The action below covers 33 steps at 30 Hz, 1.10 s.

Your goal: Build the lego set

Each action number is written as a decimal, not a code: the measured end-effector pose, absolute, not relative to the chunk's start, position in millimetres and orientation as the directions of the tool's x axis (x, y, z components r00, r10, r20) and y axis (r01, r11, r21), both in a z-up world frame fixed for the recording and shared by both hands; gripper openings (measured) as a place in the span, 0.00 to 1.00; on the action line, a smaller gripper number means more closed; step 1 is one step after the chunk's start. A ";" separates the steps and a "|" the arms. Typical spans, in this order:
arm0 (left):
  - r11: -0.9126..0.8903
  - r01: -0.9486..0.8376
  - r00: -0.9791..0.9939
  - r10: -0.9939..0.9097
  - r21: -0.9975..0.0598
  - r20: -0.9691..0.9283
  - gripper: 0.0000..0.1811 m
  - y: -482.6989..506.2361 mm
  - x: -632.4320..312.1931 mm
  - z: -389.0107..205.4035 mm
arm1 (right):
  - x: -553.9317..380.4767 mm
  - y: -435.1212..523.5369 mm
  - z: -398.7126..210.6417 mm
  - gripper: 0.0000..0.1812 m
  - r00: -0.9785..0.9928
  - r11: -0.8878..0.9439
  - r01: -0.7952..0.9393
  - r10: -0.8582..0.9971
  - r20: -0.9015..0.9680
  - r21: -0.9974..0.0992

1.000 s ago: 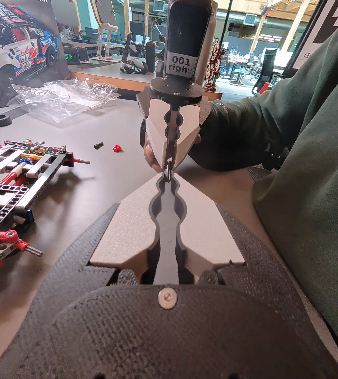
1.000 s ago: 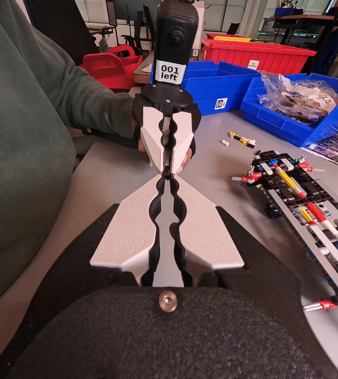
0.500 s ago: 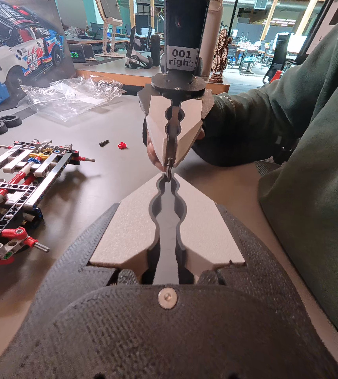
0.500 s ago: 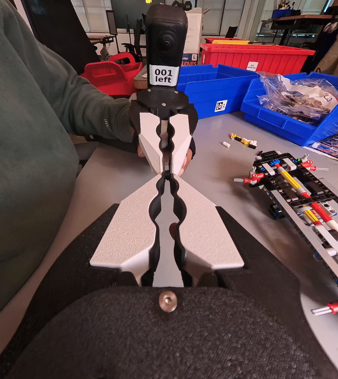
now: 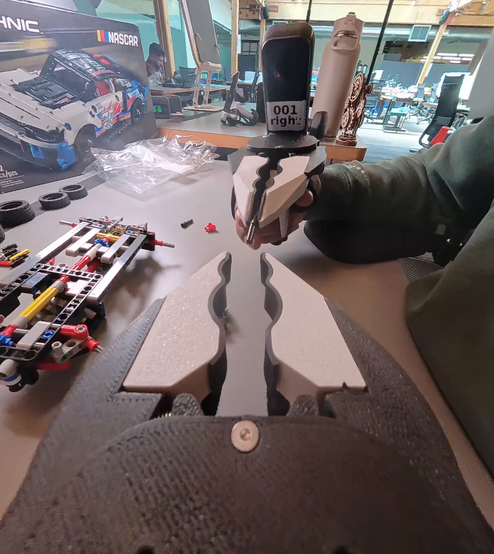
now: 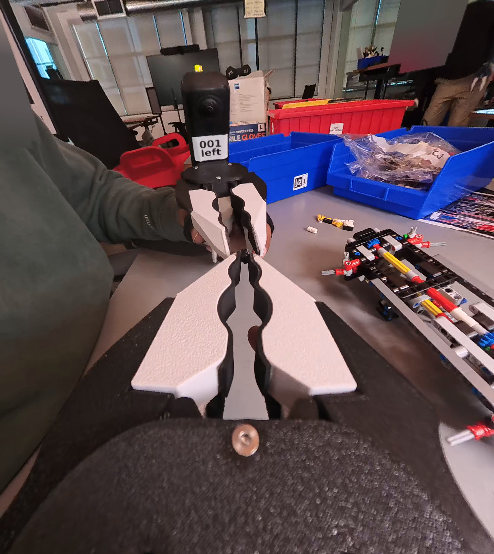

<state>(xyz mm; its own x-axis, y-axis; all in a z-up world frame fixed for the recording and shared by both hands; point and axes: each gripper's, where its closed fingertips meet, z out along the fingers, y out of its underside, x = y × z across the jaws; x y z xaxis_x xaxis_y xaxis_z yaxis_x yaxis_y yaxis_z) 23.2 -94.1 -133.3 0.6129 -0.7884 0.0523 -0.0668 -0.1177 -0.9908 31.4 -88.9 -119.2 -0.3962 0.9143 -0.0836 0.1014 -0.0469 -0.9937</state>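
Observation:
My left gripper (image 5: 245, 256) is open and empty, a little above the grey table. Facing it, my right gripper (image 5: 254, 228) is shut on a small black pin (image 5: 250, 232) that sticks out of its tips. In the right wrist view the right gripper (image 6: 244, 257) pinches the black pin (image 6: 244, 254) at its tips, and the left gripper (image 6: 238, 250) stands open just beyond, almost touching. The long Lego chassis (image 5: 44, 293) of black, grey, red and yellow beams lies on the table left of both grippers. It also shows in the right wrist view (image 6: 437, 299).
The set's box (image 5: 53, 99), several black tyres (image 5: 13, 209) and an empty plastic bag (image 5: 149, 162) sit at the back left. A loose black pin (image 5: 187, 223) and red piece (image 5: 210, 228) lie near the right gripper. Blue bins (image 6: 419, 180) and loose parts (image 6: 334, 222) lie beyond the chassis. Both grippers' tips are close together, under 4 cm apart.
Both grippers were shut tip to tip on the black pin. My left gripper has opened, let go and drawn back a little. The right gripper keeps the pin.

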 end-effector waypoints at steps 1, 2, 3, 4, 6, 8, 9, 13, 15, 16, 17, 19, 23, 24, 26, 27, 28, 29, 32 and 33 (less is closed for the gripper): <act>-0.112 -0.074 0.613 -0.789 -0.991 0.043 0.10 -94.5 24.4 -133.5 | 30.4 -91.0 -121.4 0.01 -0.400 -0.038 0.110 0.913 -0.079 -0.993; -0.107 -0.081 0.612 -0.790 -0.991 0.035 0.09 -95.0 25.5 -133.9 | 29.5 -93.4 -124.1 0.01 -0.406 -0.029 0.120 0.911 -0.076 -0.992; -0.107 -0.090 0.608 -0.793 -0.990 0.031 0.08 -95.6 27.0 -135.0 | 28.6 -95.4 -126.4 0.01 -0.411 -0.022 0.128 0.909 -0.073 -0.992; -0.111 -0.101 0.602 -0.798 -0.989 0.028 0.07 -96.4 28.4 -136.9 | 27.8 -97.0 -128.4 0.01 -0.414 -0.018 0.135 0.907 -0.073 -0.991; -0.113 -0.119 0.588 -0.809 -0.986 0.022 0.04 -98.7 31.5 -139.7 | 26.6 -99.9 -131.8 0.01 -0.422 -0.013 0.148 0.903 -0.076 -0.989; -0.110 -0.136 0.584 -0.812 -0.985 0.010 0.02 -99.8 33.1 -141.5 | 25.6 -101.6 -136.0 0.01 -0.425 0.003 0.164 0.903 -0.067 -0.986; -0.109 -0.151 0.582 -0.813 -0.983 0.001 0.01 -100.2 33.3 -143.3 | 25.4 -102.6 -137.2 0.01 -0.427 0.007 0.169 0.902 -0.067 -0.986; -0.121 -0.142 0.575 -0.818 -0.982 0.018 0.01 -101.6 33.8 -142.9 | 25.1 -103.1 -136.0 0.01 -0.426 -0.011 0.168 0.901 -0.082 -0.986; -0.134 -0.115 0.571 -0.820 -0.984 0.045 0.01 -101.7 33.3 -141.2 | 24.1 -102.9 -134.0 0.01 -0.418 -0.016 0.160 0.905 -0.082 -0.987; -0.141 -0.103 0.569 -0.820 -0.985 0.058 0.01 -101.6 33.0 -140.6 | 23.6 -102.7 -133.4 0.01 -0.412 -0.015 0.157 0.908 -0.079 -0.988; -0.147 -0.093 0.566 -0.822 -0.985 0.069 0.01 -101.7 32.7 -140.3 | 23.2 -102.9 -133.1 0.01 -0.407 -0.011 0.154 0.910 -0.074 -0.988; -0.158 -0.079 0.559 -0.825 -0.984 0.088 0.01 -102.2 32.7 -140.0 | 22.8 -103.5 -132.2 0.01 -0.401 -0.008 0.152 0.913 -0.069 -0.988; -0.161 -0.089 0.556 -0.827 -0.983 0.085 0.01 -102.6 34.3 -142.2 | 23.7 -104.9 -133.0 0.01 -0.412 -0.012 0.166 0.908 -0.080 -0.986; -0.167 -0.098 0.555 -0.827 -0.981 0.085 0.01 -102.5 35.2 -144.5 | 24.1 -105.3 -134.6 0.01 -0.418 -0.010 0.176 0.905 -0.084 -0.984; -0.184 -0.129 0.558 -0.826 -0.975 0.082 0.01 -101.7 36.7 -151.6 | 24.8 -105.3 -139.6 0.01 -0.426 -0.001 0.202 0.900 -0.089 -0.979; -0.189 -0.152 0.568 -0.820 -0.970 0.070 0.02 -100.2 36.4 -155.8 | 24.8 -103.5 -141.7 0.01 -0.422 0.006 0.214 0.902 -0.087 -0.977; -0.192 -0.178 0.578 -0.814 -0.965 0.056 0.05 -98.6 35.3 -159.7 | 25.4 -99.8 -141.9 0.01 -0.413 0.018 0.221 0.907 -0.077 -0.975; -0.196 -0.200 0.588 -0.808 -0.960 0.042 0.07 -96.7 33.6 -162.8 | 26.5 -93.7 -140.5 0.01 -0.397 0.033 0.227 0.916 -0.062 -0.973; -0.208 -0.253 0.618 -0.786 -0.945 0.008 0.10 -89.2 23.6 -170.2 | 33.3 -68.6 -134.1 0.01 -0.340 0.069 0.269 0.940 -0.027 -0.961; -0.225 -0.273 0.623 -0.782 -0.935 0.006 0.11 -86.9 19.8 -174.9 | 36.8 -61.3 -133.6 0.01 -0.328 0.089 0.293 0.945 -0.012 -0.952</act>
